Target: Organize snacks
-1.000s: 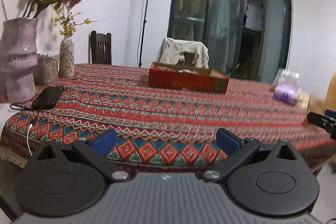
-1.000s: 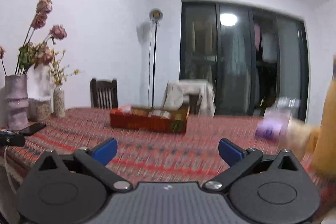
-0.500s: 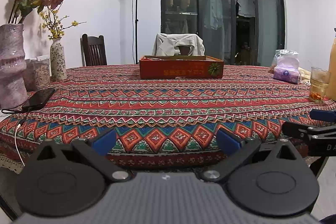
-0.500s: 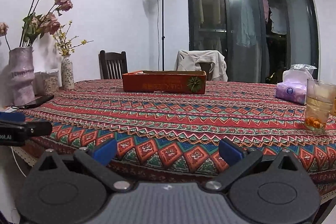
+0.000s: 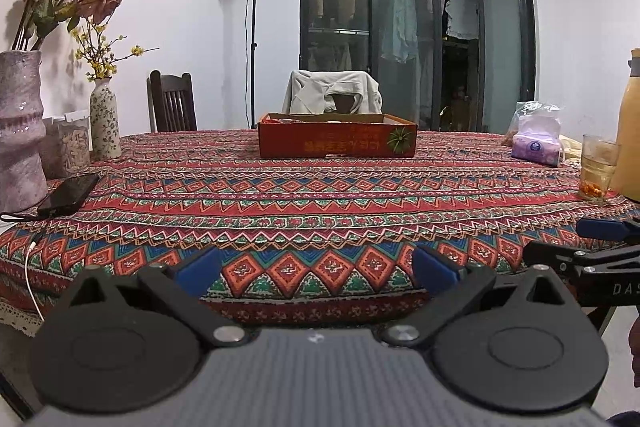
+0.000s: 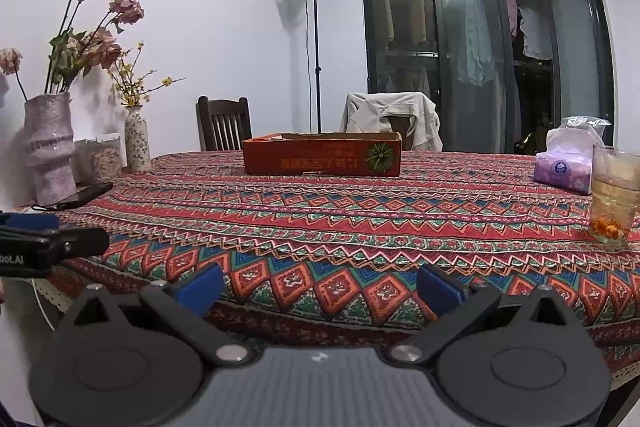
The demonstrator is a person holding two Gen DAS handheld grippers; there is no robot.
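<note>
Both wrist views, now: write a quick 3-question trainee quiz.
1. True or false: the left gripper holds a snack.
2. What lies nearest the big pink textured vase? A) black phone B) purple tissue pack C) drinking glass
3. Which open container sits mid-table on the patterned tablecloth?

Key: 1 false, both the left and the right gripper have fingers apart, empty. 2 A. 3 the red cardboard box.
</note>
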